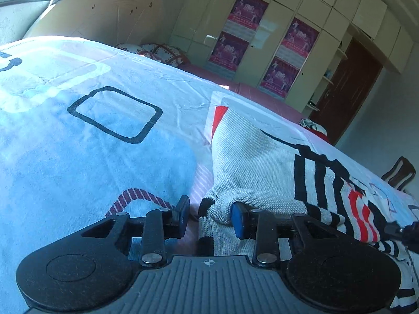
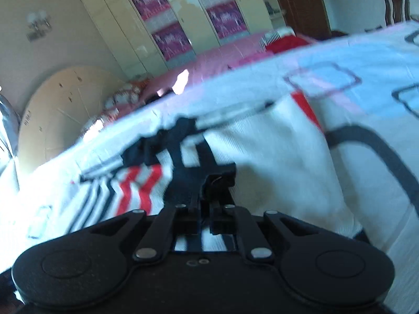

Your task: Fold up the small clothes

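Note:
A small white knitted sweater (image 1: pixel 259 157) with black and red stripes lies on the bed. In the left wrist view my left gripper (image 1: pixel 210 216) is open, low over the bed, and a bunched edge of the sweater with a black band sits between its fingers. In the right wrist view, which is blurred, my right gripper (image 2: pixel 205 183) is shut on a black-trimmed edge of the same sweater (image 2: pixel 264 151), with the striped part to its left. The tip of the right gripper shows at the far right of the left wrist view (image 1: pixel 400 231).
The bed has a white and light blue cover (image 1: pixel 78 120) with dark rounded rectangles. A pink bed (image 2: pixel 209 57) with pillows, a wardrobe wall (image 1: pixel 262 39) with purple posters, a brown door (image 1: pixel 345 91), a round board (image 2: pixel 65 110) and a chair (image 1: pixel 399 174) lie beyond.

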`<state>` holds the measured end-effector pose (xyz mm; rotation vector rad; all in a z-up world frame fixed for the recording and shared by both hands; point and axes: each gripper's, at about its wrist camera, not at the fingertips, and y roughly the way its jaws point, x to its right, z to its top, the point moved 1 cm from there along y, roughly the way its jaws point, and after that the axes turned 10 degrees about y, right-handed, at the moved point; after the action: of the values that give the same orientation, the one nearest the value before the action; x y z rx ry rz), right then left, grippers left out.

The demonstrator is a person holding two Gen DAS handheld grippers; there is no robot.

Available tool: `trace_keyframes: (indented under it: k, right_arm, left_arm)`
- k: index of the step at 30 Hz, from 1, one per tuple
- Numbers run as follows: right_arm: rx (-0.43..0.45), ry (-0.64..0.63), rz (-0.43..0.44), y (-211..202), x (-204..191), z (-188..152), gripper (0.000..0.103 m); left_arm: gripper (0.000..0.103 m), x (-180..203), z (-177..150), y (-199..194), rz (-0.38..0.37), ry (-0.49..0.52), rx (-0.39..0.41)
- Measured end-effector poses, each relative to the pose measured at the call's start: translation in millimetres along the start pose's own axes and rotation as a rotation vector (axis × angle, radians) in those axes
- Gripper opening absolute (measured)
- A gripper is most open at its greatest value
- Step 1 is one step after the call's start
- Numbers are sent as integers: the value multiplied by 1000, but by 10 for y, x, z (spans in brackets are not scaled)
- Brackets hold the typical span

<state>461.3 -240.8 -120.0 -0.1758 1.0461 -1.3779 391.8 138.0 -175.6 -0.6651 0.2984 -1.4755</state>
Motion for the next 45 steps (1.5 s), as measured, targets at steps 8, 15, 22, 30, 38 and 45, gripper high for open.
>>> trace_keyframes:
  k: [8,15,22,30,38,45]
  right_arm:
    - [135,-57,7,-322,35,21,20]
    - [114,-217,90,-71,-362,161,19]
    - [3,-363,133,544,-702,-12,12]
    - [75,-257,61,467,-336,147,0]
    - [50,-131,34,284,-69,219,0]
    - [29,-163,0,-436,124,-19,33]
  left_arm:
    - [35,-66,12,-384,43,159,-1]
    - [36,683,567,127,-149,384,85]
    - [35,776,657,970,-172,430,1]
    - [35,522,667,910,-152,346,7]
    - [35,411,644,844,-125,361,3]
    - [59,437,250,348,-22,587,30]
